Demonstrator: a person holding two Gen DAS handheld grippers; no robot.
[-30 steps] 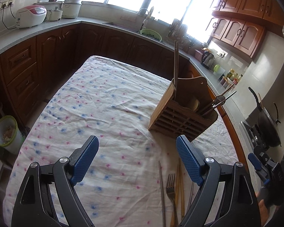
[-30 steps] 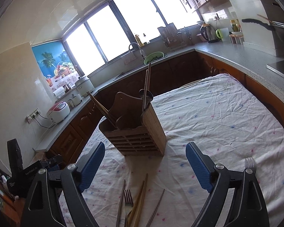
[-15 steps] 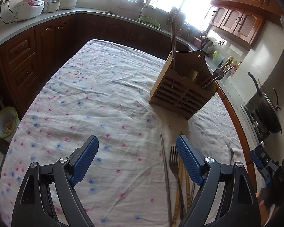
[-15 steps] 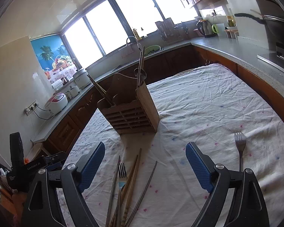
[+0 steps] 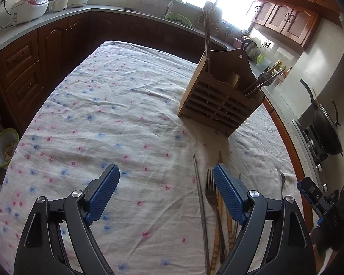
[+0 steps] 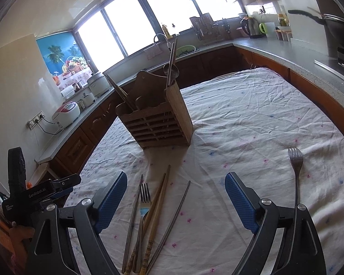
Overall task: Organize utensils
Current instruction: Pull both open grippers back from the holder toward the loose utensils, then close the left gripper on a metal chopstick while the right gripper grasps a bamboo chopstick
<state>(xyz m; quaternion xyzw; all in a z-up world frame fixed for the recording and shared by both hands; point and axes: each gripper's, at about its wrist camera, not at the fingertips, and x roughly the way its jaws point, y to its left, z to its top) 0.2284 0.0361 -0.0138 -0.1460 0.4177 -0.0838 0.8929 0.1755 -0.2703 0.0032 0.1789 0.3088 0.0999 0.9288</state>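
Right wrist view: right gripper (image 6: 175, 190) spread wide, empty, poised over loose utensils (image 6: 149, 217) at 6 o'clock on the tabletop (image 6: 252, 114), probably to pick one. Lone fork (image 6: 297, 171) at 4 o'clock, well apart. Wooden caddy (image 6: 156, 116) at 12 o'clock, upright, holding chopsticks, a ladle and a long metal piece. Left gripper (image 5: 166, 182) likewise spread wide, empty

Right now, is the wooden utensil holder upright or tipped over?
Upright: the wooden utensil holder stands on its base on the tablecloth, chopsticks sticking up from it.
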